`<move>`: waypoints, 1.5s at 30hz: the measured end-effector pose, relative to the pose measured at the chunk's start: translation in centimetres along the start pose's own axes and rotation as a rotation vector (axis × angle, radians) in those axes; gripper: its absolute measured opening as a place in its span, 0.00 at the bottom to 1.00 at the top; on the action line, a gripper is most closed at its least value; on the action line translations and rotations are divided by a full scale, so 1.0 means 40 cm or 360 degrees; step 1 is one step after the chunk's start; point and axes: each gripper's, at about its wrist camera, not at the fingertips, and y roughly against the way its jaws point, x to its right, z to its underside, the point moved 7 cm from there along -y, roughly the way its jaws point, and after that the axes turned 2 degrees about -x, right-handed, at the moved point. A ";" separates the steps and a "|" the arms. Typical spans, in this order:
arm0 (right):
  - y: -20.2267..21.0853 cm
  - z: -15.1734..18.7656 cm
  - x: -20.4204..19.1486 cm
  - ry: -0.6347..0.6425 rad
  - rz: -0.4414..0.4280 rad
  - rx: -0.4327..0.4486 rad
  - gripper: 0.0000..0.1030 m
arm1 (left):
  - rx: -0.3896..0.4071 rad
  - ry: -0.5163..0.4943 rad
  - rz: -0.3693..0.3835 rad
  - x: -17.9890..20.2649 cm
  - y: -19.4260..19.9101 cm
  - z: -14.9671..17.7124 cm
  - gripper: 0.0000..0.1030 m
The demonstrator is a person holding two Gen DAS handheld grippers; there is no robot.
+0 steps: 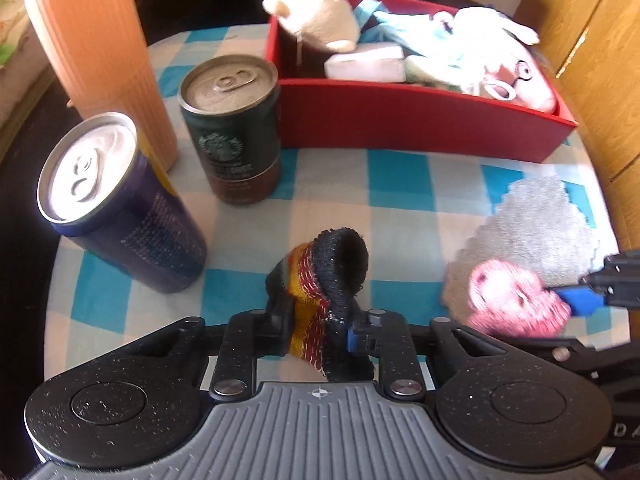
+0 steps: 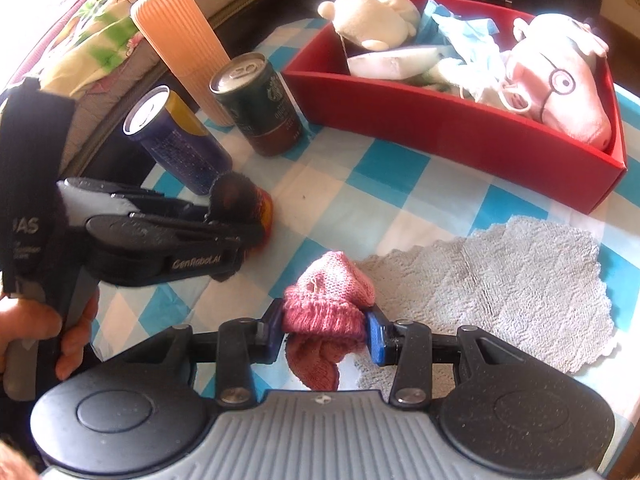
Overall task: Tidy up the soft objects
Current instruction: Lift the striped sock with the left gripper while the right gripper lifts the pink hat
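Note:
My left gripper (image 1: 318,330) is shut on a black knitted item with yellow and red stripes (image 1: 324,276), low over the checked tablecloth (image 1: 400,184). From the right wrist view the same left gripper (image 2: 244,232) shows side-on, with the striped knit (image 2: 240,200) at its tips and a hand holding its grip. My right gripper (image 2: 324,326) is shut on a pink knitted piece (image 2: 328,300), which hangs between and below its blue pads. In the left wrist view that pink knit (image 1: 516,300) lies against the grey cloth (image 1: 536,232). The red box (image 1: 420,120) at the back holds plush toys and cloths.
Two drink cans, a dark blue one (image 1: 120,208) and a dark green one (image 1: 232,132), stand at the left with a tall ribbed orange cylinder (image 1: 100,52) behind them. A grey scalloped cloth (image 2: 500,288) lies flat at the right. A wooden cabinet (image 1: 592,40) stands beyond the table's right edge.

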 end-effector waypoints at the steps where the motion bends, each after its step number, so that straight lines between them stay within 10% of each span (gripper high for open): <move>1: 0.005 -0.004 -0.001 -0.0002 0.0000 0.0014 0.18 | 0.0007 -0.0022 0.0002 0.010 0.001 -0.002 0.21; 45: 0.110 -0.068 0.077 -0.0135 0.0086 0.0246 0.18 | 0.0382 -0.0287 -0.0167 0.144 0.112 -0.116 0.21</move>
